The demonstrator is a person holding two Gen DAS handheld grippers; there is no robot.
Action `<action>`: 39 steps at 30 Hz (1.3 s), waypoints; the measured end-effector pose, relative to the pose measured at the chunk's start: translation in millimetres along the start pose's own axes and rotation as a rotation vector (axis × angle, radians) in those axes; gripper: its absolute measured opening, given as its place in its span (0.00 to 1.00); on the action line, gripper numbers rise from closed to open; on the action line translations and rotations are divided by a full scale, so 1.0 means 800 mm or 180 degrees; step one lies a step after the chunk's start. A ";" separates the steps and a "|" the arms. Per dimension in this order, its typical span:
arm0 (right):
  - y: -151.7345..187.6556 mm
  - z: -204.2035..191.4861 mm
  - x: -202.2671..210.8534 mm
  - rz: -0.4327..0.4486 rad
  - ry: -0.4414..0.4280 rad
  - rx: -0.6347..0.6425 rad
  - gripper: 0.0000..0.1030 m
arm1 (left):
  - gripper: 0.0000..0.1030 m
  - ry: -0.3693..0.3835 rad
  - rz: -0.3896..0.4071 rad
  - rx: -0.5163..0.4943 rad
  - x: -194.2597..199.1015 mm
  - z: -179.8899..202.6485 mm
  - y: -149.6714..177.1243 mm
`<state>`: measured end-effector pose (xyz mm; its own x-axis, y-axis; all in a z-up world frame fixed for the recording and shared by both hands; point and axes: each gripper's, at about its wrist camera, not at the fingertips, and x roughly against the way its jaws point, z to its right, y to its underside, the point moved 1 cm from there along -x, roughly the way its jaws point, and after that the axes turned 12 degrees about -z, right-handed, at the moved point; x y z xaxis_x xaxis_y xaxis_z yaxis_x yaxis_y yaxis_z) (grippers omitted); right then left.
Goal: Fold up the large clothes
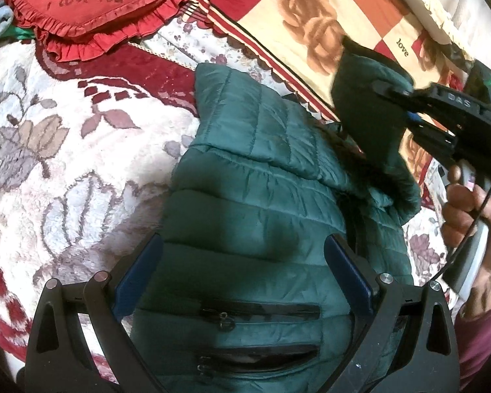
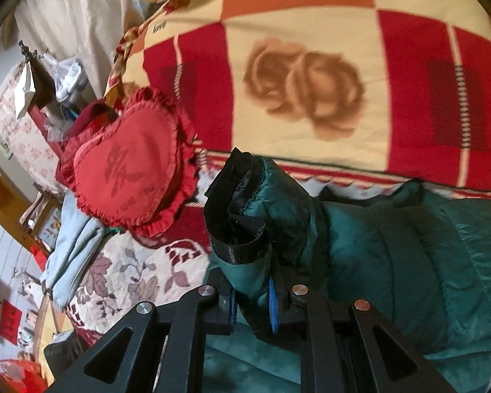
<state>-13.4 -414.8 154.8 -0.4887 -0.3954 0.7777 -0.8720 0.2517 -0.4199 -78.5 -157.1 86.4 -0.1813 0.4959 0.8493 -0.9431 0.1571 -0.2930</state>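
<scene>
A dark green quilted jacket [image 1: 255, 203] lies on the bed, its two zip pockets [image 1: 262, 311] nearest the left wrist camera. My left gripper [image 1: 242, 275] hovers open over the jacket body, its blue pads [image 1: 137, 278] standing wide on either side. My right gripper [image 2: 252, 304] is shut on a sleeve [image 2: 278, 229] of the jacket, just behind the cuff with its black strap [image 2: 239, 245]. The sleeve is lifted off the bed. In the left wrist view the right gripper [image 1: 386, 91] holds that sleeve [image 1: 366, 104] up at the upper right, with a person's hand [image 1: 468, 203] on its handle.
A red heart-shaped frilled pillow [image 2: 127, 167] lies at the head of the bed, with a light blue cloth [image 2: 72, 245] beside it. A folded red and cream rose-patterned blanket [image 2: 311, 82] sits behind the jacket. A floral bedspread [image 1: 65, 150] covers the bed to the left.
</scene>
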 end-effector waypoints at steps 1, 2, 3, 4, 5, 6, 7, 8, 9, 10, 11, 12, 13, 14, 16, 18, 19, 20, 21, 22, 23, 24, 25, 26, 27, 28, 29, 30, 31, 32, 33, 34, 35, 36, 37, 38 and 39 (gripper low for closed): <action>0.000 -0.003 -0.007 -0.0026 -0.0007 0.0001 0.13 | 0.97 -0.0003 0.0000 0.0001 0.000 -0.001 0.000; 0.001 -0.005 -0.015 -0.0054 -0.0015 -0.0002 0.13 | 0.97 -0.0004 0.0002 0.0003 0.000 -0.002 0.000; 0.001 -0.007 -0.023 -0.0085 -0.0019 -0.0004 0.13 | 0.97 -0.0003 0.0005 0.0005 0.001 -0.003 0.000; 0.001 -0.009 -0.032 -0.0115 -0.0013 -0.0001 0.13 | 0.97 -0.0002 0.0008 0.0007 0.001 -0.003 0.000; 0.001 -0.011 -0.041 -0.0141 0.0002 0.0002 0.13 | 0.97 -0.0001 0.0014 0.0012 0.002 -0.004 -0.001; 0.002 -0.012 -0.049 -0.0168 0.0018 0.0004 0.13 | 0.97 0.0001 0.0018 0.0016 0.002 -0.005 -0.001; 0.002 -0.013 -0.055 -0.0194 0.0029 0.0003 0.13 | 0.97 0.0002 0.0020 0.0020 0.002 -0.005 -0.001; 0.002 -0.013 -0.061 -0.0220 0.0033 -0.0002 0.13 | 0.97 0.0006 0.0024 0.0026 0.002 -0.006 -0.002; 0.003 -0.011 -0.070 -0.0262 0.0026 -0.0016 0.13 | 0.97 0.0008 0.0024 0.0029 0.002 -0.007 -0.002; 0.003 -0.010 -0.076 -0.0298 0.0023 -0.0021 0.13 | 0.97 0.0007 0.0022 0.0031 0.001 -0.007 -0.002; 0.004 -0.009 -0.082 -0.0330 0.0032 -0.0030 0.13 | 0.97 0.0003 0.0017 0.0032 0.000 -0.007 -0.002; 0.006 -0.007 -0.091 -0.0372 0.0051 -0.0044 0.13 | 0.97 0.0001 0.0013 0.0034 -0.001 -0.008 -0.002; 0.006 -0.008 -0.096 -0.0408 0.0056 -0.0045 0.13 | 0.97 0.0000 0.0009 0.0038 -0.001 -0.009 -0.002; 0.009 -0.007 -0.103 -0.0452 0.0074 -0.0041 0.13 | 0.97 -0.0001 0.0003 0.0044 -0.003 -0.009 -0.002; 0.013 -0.007 -0.114 -0.0527 0.0149 -0.0014 0.14 | 0.97 0.0000 -0.0004 0.0056 -0.004 -0.010 -0.003; 0.018 -0.008 -0.127 -0.0611 0.0163 0.0006 0.25 | 0.97 0.0004 -0.0010 0.0064 -0.006 -0.009 -0.003; 0.020 -0.008 -0.129 -0.0620 0.0130 0.0004 0.44 | 0.97 0.0003 -0.0009 0.0064 -0.006 -0.009 -0.002; 0.022 -0.010 -0.130 -0.0608 0.0074 0.0000 0.62 | 0.97 0.0000 -0.0004 0.0063 -0.006 -0.008 -0.002; 0.023 -0.013 -0.128 -0.0592 0.0050 0.0011 0.67 | 0.97 -0.0005 0.0004 0.0059 -0.005 -0.007 -0.002; 0.023 -0.017 -0.126 -0.0590 0.0069 0.0037 0.69 | 0.97 -0.0012 0.0013 0.0057 -0.004 -0.007 -0.002; 0.023 -0.023 -0.122 -0.0595 0.0109 0.0098 0.69 | 0.97 -0.0016 0.0019 0.0058 -0.004 -0.006 -0.002; 0.024 -0.026 -0.114 -0.0572 0.0117 0.0135 0.69 | 0.97 -0.0019 0.0031 0.0059 -0.002 -0.005 -0.003; 0.024 -0.028 -0.105 -0.0537 0.0103 0.0140 0.69 | 0.97 -0.0016 0.0043 0.0061 -0.001 -0.004 -0.004; 0.025 -0.027 -0.091 -0.0491 0.0057 0.0126 0.69 | 0.97 -0.0010 0.0056 0.0062 0.001 -0.002 -0.006; 0.025 -0.024 -0.076 -0.0450 -0.0001 0.0107 0.69 | 0.97 0.0002 0.0076 0.0059 0.003 0.000 -0.007; 0.026 -0.020 -0.063 -0.0407 -0.0029 0.0088 0.69 | 0.97 0.0011 0.0104 0.0052 0.005 0.004 -0.010; 0.027 -0.013 -0.048 -0.0353 -0.0038 0.0058 0.70 | 0.97 0.0014 0.0128 0.0040 0.006 0.008 -0.013; 0.031 -0.001 -0.028 -0.0285 -0.0053 -0.0003 0.70 | 0.97 0.0010 0.0142 0.0020 0.006 0.013 -0.017; 0.033 0.008 -0.015 -0.0257 -0.0071 -0.0048 0.71 | 0.97 0.0003 0.0149 0.0007 0.006 0.018 -0.022; 0.038 0.022 0.001 -0.0233 -0.0095 -0.0110 0.71 | 0.97 0.0003 0.0162 0.0002 0.005 0.022 -0.027; 0.043 0.035 0.015 -0.0215 -0.0089 -0.0159 0.71 | 0.97 0.0007 0.0186 -0.0001 0.004 0.027 -0.032; 0.047 0.046 0.026 -0.0200 -0.0054 -0.0189 0.72 | 0.97 0.0003 0.0205 -0.0008 0.003 0.031 -0.037; 0.053 0.059 0.039 -0.0175 0.0011 -0.0218 0.72 | 0.97 -0.0026 0.0225 -0.0025 -0.001 0.037 -0.045; 0.057 0.069 0.048 -0.0152 0.0059 -0.0238 0.72 | 0.97 -0.0063 0.0238 -0.0035 -0.004 0.042 -0.052; 0.062 0.082 0.060 -0.0129 0.0107 -0.0267 0.72 | 0.97 -0.0101 0.0252 -0.0047 -0.008 0.046 -0.060; 0.066 0.095 0.072 -0.0107 0.0148 -0.0304 0.72 | 0.97 -0.0141 0.0257 -0.0057 -0.013 0.049 -0.067; 0.070 0.108 0.083 -0.0082 0.0180 -0.0349 0.72 | 0.97 -0.0187 0.0250 -0.0060 -0.019 0.052 -0.074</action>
<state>-97.4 -503.3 142.2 -0.4611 -0.3533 0.8140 -0.8742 0.3384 -0.3483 -31.6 -209.4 109.4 -0.2711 0.4564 0.8475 -0.9200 0.1361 -0.3676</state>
